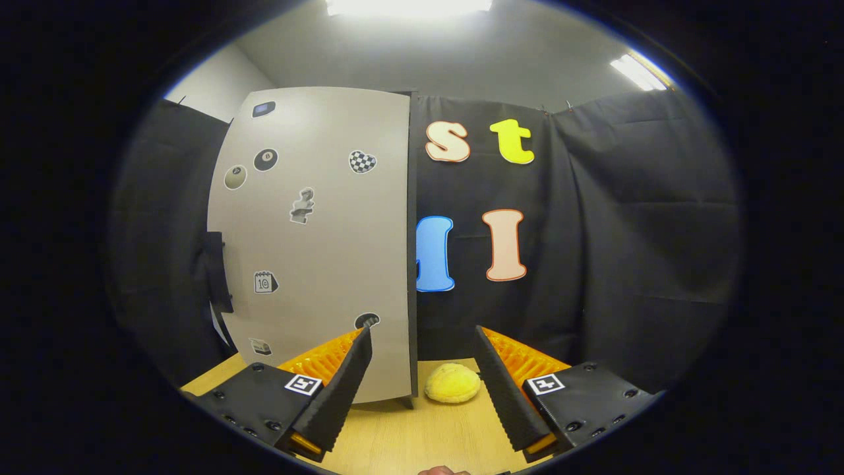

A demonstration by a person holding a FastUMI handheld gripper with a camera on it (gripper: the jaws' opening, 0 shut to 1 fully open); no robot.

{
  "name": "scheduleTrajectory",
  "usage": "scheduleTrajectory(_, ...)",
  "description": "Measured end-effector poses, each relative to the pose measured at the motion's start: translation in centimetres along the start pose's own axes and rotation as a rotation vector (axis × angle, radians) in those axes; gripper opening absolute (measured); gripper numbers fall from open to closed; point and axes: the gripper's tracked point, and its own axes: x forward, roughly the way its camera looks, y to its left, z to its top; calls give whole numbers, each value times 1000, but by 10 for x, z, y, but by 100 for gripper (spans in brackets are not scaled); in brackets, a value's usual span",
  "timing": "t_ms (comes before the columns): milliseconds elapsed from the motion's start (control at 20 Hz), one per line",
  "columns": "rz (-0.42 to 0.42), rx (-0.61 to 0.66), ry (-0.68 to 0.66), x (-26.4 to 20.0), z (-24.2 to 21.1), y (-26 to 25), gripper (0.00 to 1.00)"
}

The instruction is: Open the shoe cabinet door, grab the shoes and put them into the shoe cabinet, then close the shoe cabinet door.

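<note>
The gripper (422,353) was held with its fingers apart and empty, the yellow shoe (452,383) lying just ahead between them on the table (402,435), beside the closed cabinet door (330,237) at left.

Mount: rides on the gripper (422,340), low over the wooden tabletop (409,442), its two fingers spread wide with nothing held between them.
Facing: forward and level, toward the shoe cabinet door (316,244) and the booth wall beyond the tabletop's far edge.
Nearness: close to the door; a yellow shoe (452,383), probably a plush slipper, lies just ahead between the fingers.
Reach: the fisheye takes in ceiling lights (409,6) above.
</note>
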Motion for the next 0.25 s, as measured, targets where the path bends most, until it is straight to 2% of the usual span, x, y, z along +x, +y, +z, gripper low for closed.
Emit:
scheduleTrajectory(100,38,1,2,6,-6,1,97)
scheduleTrajectory(250,116,79,47,16,-22,10,97)
